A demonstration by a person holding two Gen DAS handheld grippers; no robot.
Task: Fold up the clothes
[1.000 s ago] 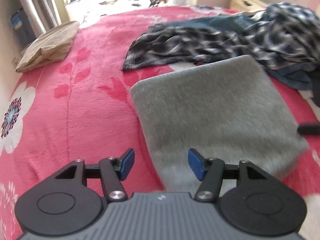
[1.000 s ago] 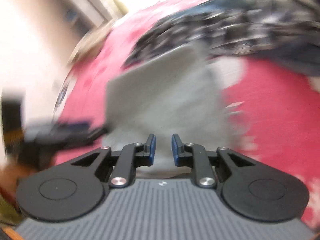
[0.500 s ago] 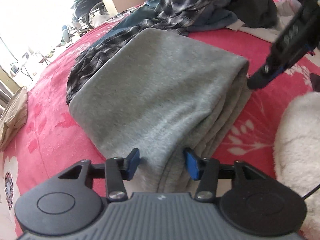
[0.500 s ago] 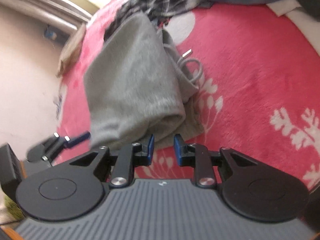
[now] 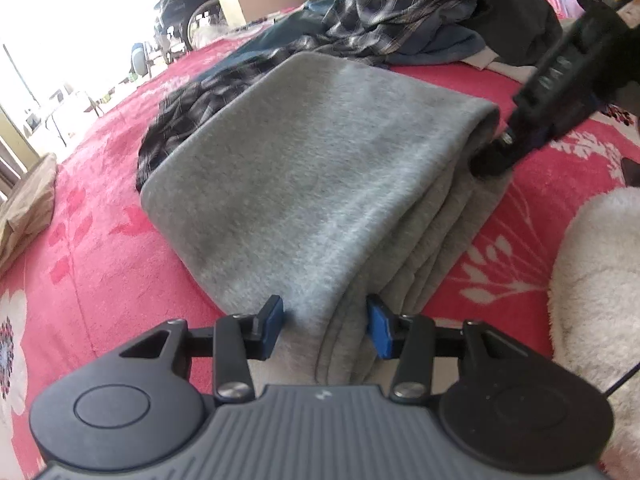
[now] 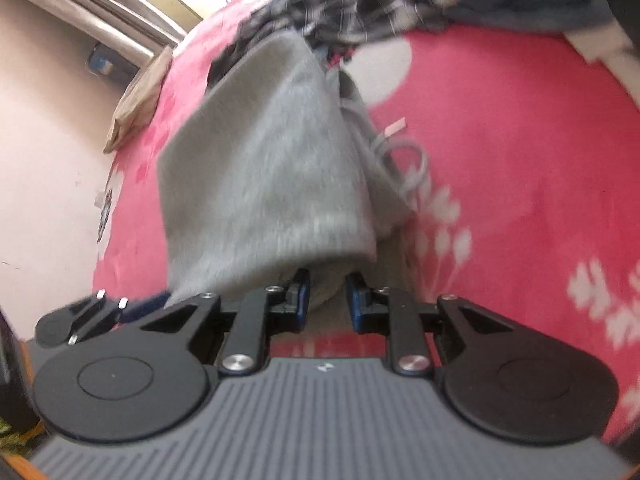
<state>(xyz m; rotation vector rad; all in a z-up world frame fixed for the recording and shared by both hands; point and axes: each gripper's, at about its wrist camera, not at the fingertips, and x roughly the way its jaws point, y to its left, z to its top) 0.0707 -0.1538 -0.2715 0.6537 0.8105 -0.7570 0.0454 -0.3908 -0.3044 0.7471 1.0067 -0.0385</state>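
A folded grey garment (image 5: pixel 320 160) lies on the red floral blanket (image 5: pixel 100 260). My left gripper (image 5: pixel 325 330) is open, its blue pads on either side of the garment's near corner, with the stacked layers between them. My right gripper (image 6: pixel 327 292) is narrowly open at another corner of the grey garment (image 6: pixel 260 168). The lower layers sit between its pads and the top layer drapes over the fingertips. In the left wrist view the right gripper (image 5: pixel 496 156) pokes into the far right fold. The left gripper (image 6: pixel 112 298) shows at the lower left of the right wrist view.
A heap of plaid shirts and dark clothes (image 5: pixel 400 8) lies just behind the garment. A brown paper bag (image 5: pixel 24 208) rests at the blanket's left edge by the wall. Something white and fluffy (image 5: pixel 592 280) sits close on the right. A grey drawstring (image 6: pixel 404 160) trails from the garment.
Both grippers dropped from above the garment to its corners. The left fingers have narrowed around the near corner. The right gripper has pushed its tips into the fold.
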